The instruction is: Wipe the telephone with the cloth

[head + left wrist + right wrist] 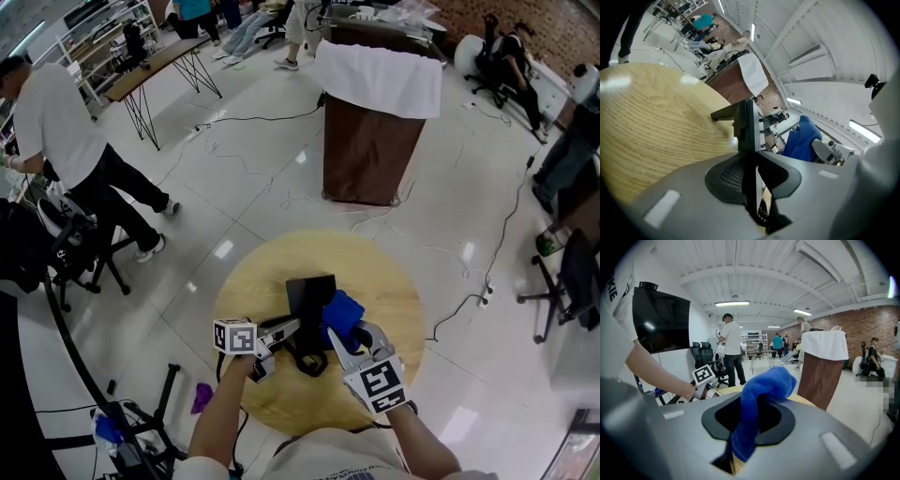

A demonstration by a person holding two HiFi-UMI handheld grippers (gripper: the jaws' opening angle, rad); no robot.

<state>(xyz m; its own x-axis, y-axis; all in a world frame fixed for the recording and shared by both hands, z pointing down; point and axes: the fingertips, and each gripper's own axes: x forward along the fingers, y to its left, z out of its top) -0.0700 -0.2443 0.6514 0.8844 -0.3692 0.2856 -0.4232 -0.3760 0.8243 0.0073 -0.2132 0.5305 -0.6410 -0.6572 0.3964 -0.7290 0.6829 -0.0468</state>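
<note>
**Tabletop** (272,272): round, light wood grain, on a glossy white floor.

**Telephone** (310,292): black, on the tabletop near its middle. One flat part stands up. A lower part lies nearer the person, between the two tools.

**Left tool** (284,329): enters from the left, pointing roughly level with the nose a little down. In the left gripper view its jaws stand narrow, closed on a thin black edge of the telephone that runs up between them. A slit of wood shows beside that edge lower down, on the right. A coiled cord (760,213) shows low in the jaw opening.

**Right tool** (339,337): enters from the lower right, its marker cube nearest the person. Its jaws are clamped on the cloth (343,312), which is blue. In the right gripper view the cloth bunches over the jaw tips and hangs down through the opening between them. In the head view the bunched end lies against the right side of the telephone's upright part. Whether it presses there cannot be told.

**Surroundings:** a brown stand (367,150) with a white cover (380,77) is beyond the tabletop, well apart from it. A person in a white shirt (56,127) is at the far left, beside a black chair (80,248). Cables (487,272) trail across the floor on the right.
</note>
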